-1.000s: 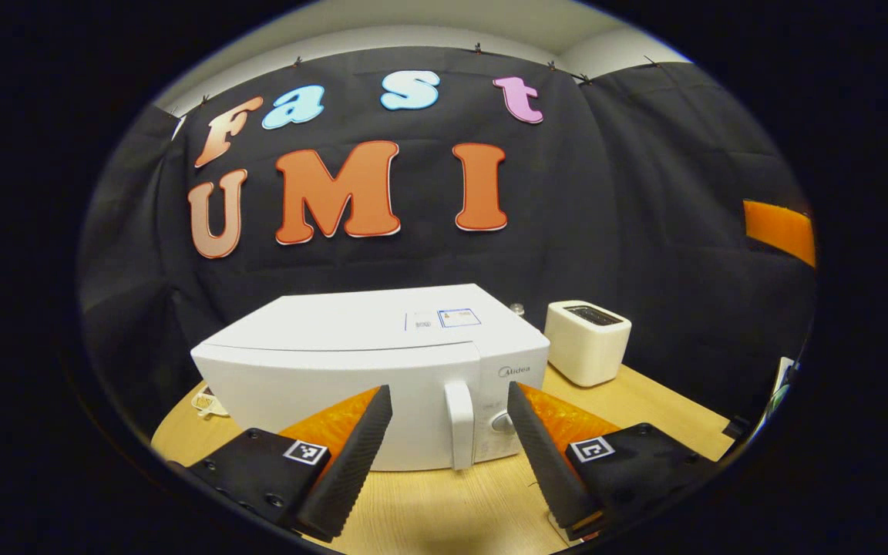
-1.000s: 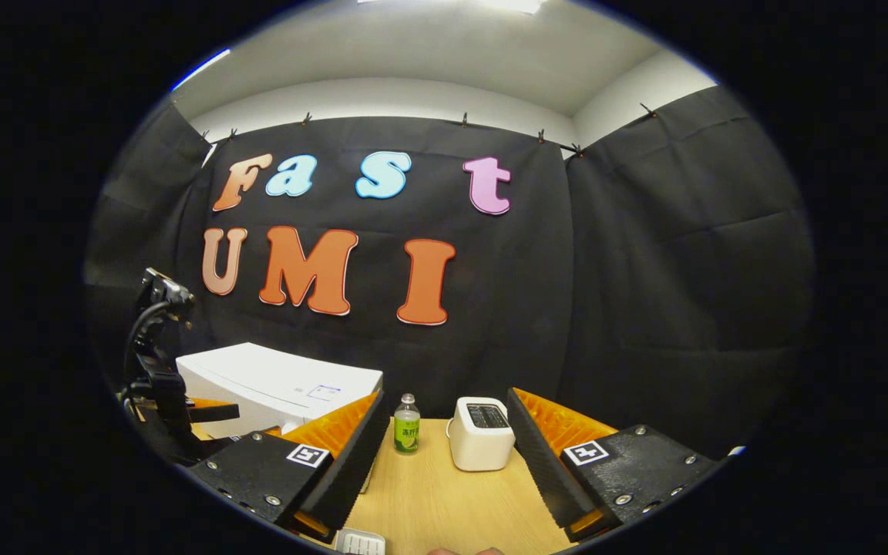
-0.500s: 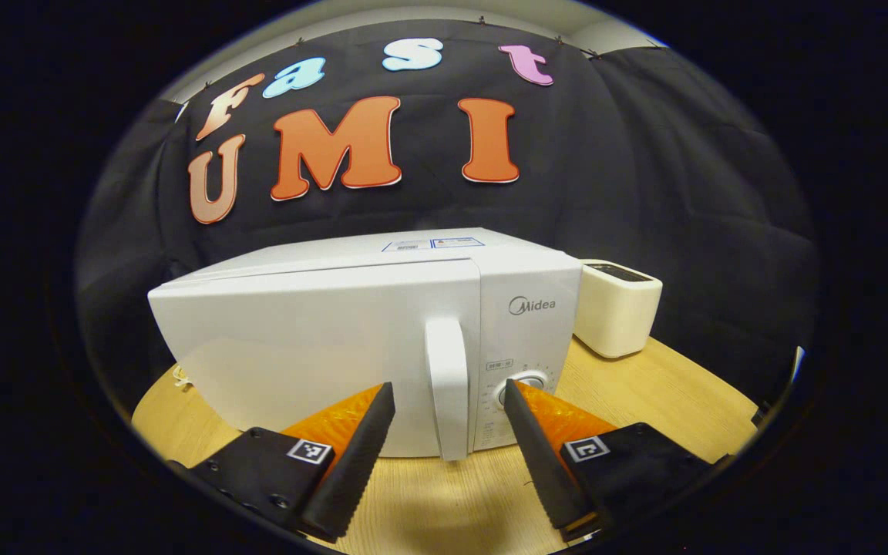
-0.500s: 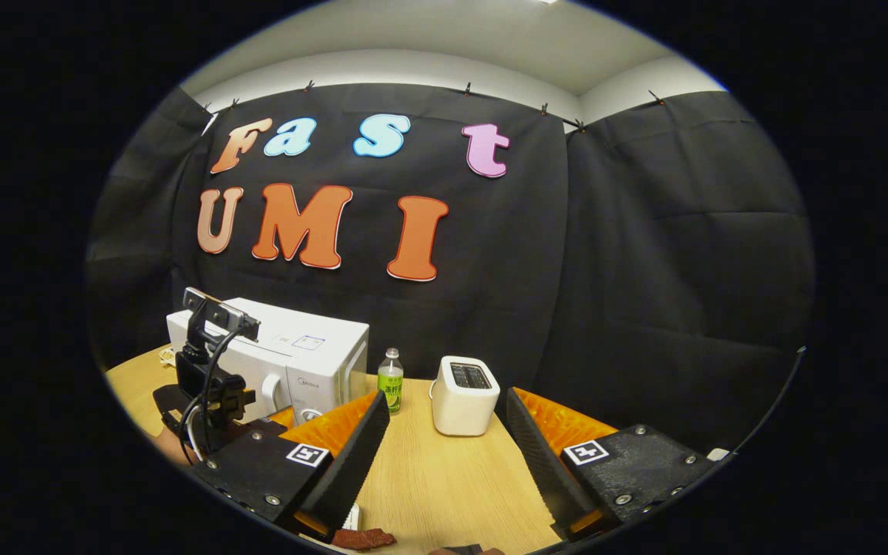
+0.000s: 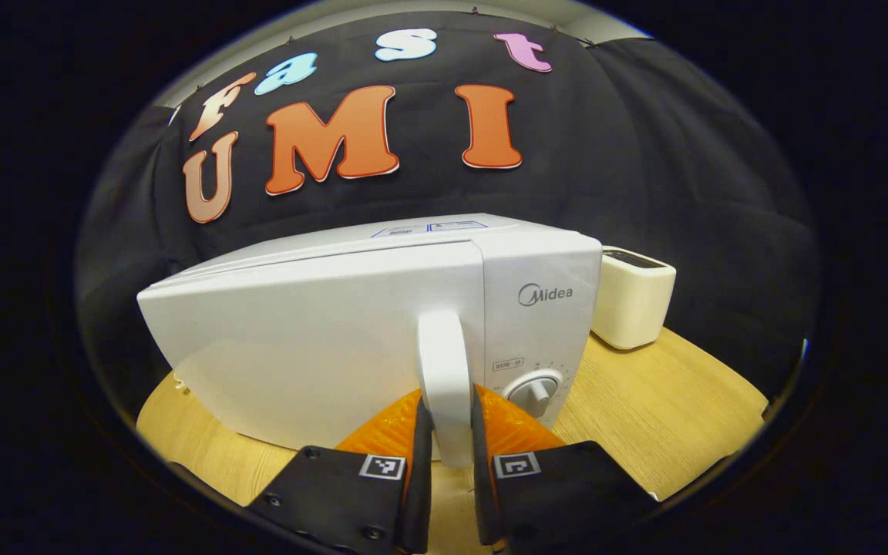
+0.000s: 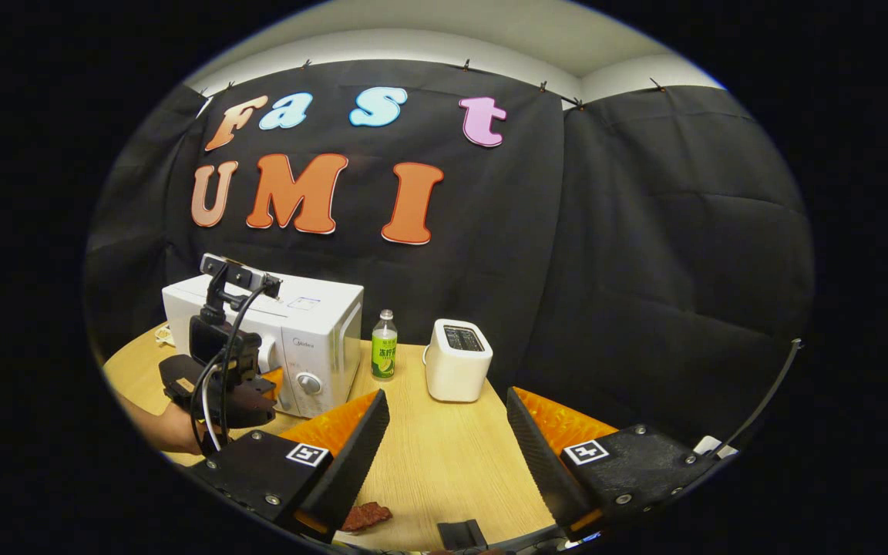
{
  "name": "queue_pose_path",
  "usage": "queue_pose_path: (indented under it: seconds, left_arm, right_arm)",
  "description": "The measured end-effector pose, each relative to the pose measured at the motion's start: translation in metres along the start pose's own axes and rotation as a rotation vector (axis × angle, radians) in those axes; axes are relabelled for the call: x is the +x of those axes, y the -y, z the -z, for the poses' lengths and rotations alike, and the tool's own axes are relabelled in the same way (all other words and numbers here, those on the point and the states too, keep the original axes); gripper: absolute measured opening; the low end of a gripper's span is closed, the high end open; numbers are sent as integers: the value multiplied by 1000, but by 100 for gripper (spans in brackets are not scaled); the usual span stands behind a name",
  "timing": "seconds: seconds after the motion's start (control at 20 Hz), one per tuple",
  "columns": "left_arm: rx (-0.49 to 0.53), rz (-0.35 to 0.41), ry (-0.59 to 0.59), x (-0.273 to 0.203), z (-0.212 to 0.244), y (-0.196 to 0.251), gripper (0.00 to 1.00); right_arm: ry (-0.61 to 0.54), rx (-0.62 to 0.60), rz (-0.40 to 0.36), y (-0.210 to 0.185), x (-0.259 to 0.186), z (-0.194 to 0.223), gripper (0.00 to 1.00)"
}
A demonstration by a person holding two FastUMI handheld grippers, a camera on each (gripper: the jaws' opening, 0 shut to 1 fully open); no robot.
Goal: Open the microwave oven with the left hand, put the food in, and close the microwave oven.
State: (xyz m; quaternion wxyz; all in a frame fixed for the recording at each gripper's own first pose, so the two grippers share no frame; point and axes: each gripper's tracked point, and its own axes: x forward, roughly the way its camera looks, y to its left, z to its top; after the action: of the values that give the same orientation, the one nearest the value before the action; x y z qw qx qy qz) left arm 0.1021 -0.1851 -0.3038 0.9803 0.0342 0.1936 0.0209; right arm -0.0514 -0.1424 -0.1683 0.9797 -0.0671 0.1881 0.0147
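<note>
Black cloth hangs behind a round wooden table point(image 6: 444, 455), and on that table the white microwave oven point(image 5: 321, 331) sits with its door shut. In the left gripper view, the left gripper point(image 5: 448, 439) has its two fingers pressed against either side of the door's upright white handle point(image 5: 442, 378), low on the handle, at about 6 o'clock from the door's middle. A round dial point(image 5: 534, 388) sits on the control panel at roughly 3 o'clock from the handle. A cream toaster point(image 5: 633, 297) stands just beside the oven, off its panel end.

In the right gripper view, the right gripper point(image 6: 444, 455) hovers above the table with its fingers spread wide, nothing between them. A dark reddish piece of food point(image 6: 367, 515) lies on the wood at about 7 o'clock from that gripper, near its own left finger. A small green-labelled bottle point(image 6: 385, 354) stands between the oven and the toaster. A person's hand point(image 6: 174, 428) holds the left gripper up against the oven's front at about 9 o'clock.
</note>
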Motion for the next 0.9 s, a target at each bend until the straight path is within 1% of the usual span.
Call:
queue_pose_path:
  seconds: [0.05, 0.15, 0.2, 0.3, 0.35, 0.4, 0.45, 0.5, 0.55, 0.6, 0.65, 0.7, 0.8, 0.85, 0.9]
  left_arm:
    - [9, 2, -6, 2, 1, 0, 22]
    - [16, 6, -8, -1, 0, 0, 22]
    - [21, 11, -15, -1, 0, 0, 18]
    - [17, 15, -24, -6, 4, 0, 17]
    - [-7, -2, -42, -20, 11, -1, 18]
    - [15, -23, -21, -35, 10, -2, 13]
    - [44, -35, 10, -51, 14, -3, 13]
    - [67, -45, 17, -67, 20, -7, 8]
    - [84, -44, 18, -81, 27, -13, 13]
    - [81, -41, 14, -94, 32, -19, 13]
    - [69, -45, 0, -107, 38, -26, 8]
    - [62, -50, -13, -121, 42, -33, 13]
    - [39, -80, -42, -146, 52, -49, 13]
    - [31, -104, -50, -157, 58, -58, 10]
    - [30, -131, -62, -168, 63, -67, 14]
  right_arm:
    - [-7, -5, -5, -1, -1, 3, 95]
    - [-33, -10, -28, -7, -1, 12, 95]
    - [-38, -8, -35, -8, -1, 14, 94]
    - [-43, -6, -52, -10, -2, 18, 94]
    - [-42, -8, -61, -12, -1, 19, 95]
    - [-39, -10, -66, -12, -1, 19, 94]
    - [-39, -8, -71, -12, 1, 22, 94]
    - [-50, 0, -80, -13, 3, 25, 94]
    - [-61, 8, -94, -16, 4, 29, 94]
    - [-71, 9, -109, -19, 4, 34, 94]
    - [-83, 3, -121, -21, 5, 40, 94]
    - [-97, -4, -134, -23, 6, 46, 94]
    - [-136, -12, -163, -28, 8, 61, 95]
    - [-157, -11, -178, -30, 8, 69, 95]
    - [-181, -8, -193, -33, 9, 75, 95]
